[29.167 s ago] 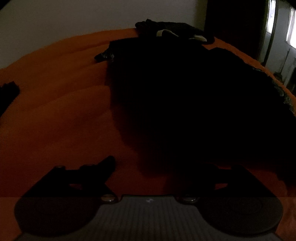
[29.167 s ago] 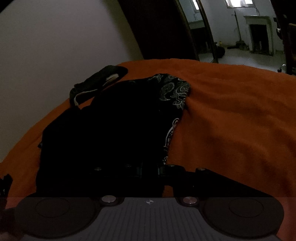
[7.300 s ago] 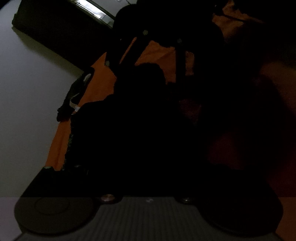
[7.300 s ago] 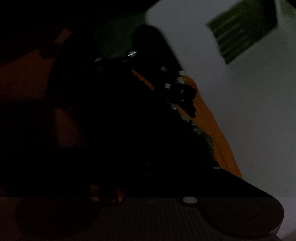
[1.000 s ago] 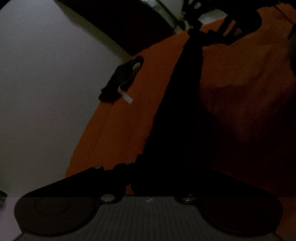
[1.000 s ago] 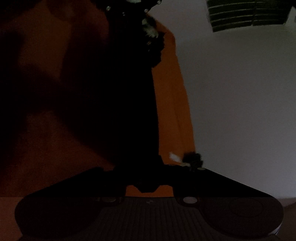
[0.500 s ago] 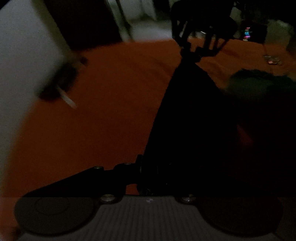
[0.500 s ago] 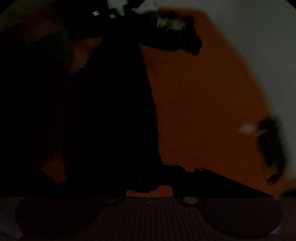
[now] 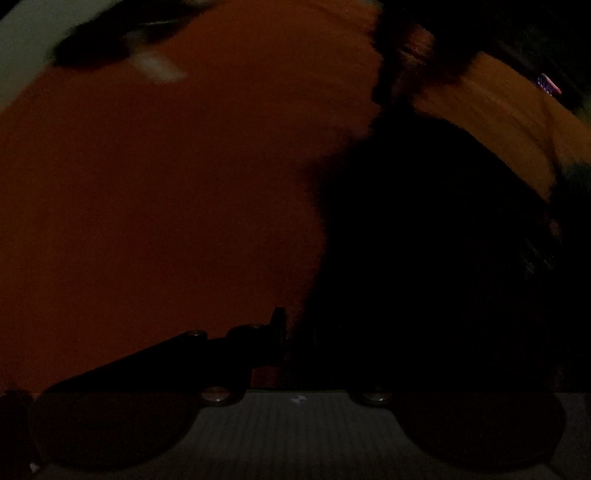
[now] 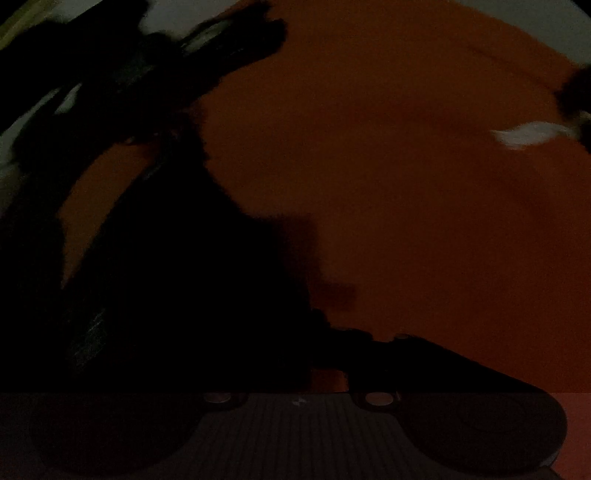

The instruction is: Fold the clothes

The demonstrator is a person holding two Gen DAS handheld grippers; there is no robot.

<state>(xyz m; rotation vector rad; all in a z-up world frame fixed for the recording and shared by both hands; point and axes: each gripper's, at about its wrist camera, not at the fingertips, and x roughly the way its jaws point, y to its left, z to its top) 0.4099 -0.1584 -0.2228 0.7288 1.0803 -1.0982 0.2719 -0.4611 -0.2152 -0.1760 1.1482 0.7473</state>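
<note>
Progress looks partial: the dark garment (image 9: 424,240) lies bunched on the orange bedcover (image 9: 166,184), laid down but not visibly folded flat, so squaring and smoothing remain, I judge. Both tongs are opening; the left gripper (image 9: 295,343) shows a narrow gap at the cloth's edge, the right gripper (image 10: 325,354) parts wider, though darkness hides whether fabric sits between them. Another dark item (image 10: 576,99) lies near a pale wall (image 9: 22,33).

Both views very dim, underexposed; dark cloth (image 9: 424,240) reads as featureless black against the orange cover (image 9: 147,184). Motion blur smears far edges, a pale tag (image 10: 528,134) streaked. Fisheye bends the rims.
</note>
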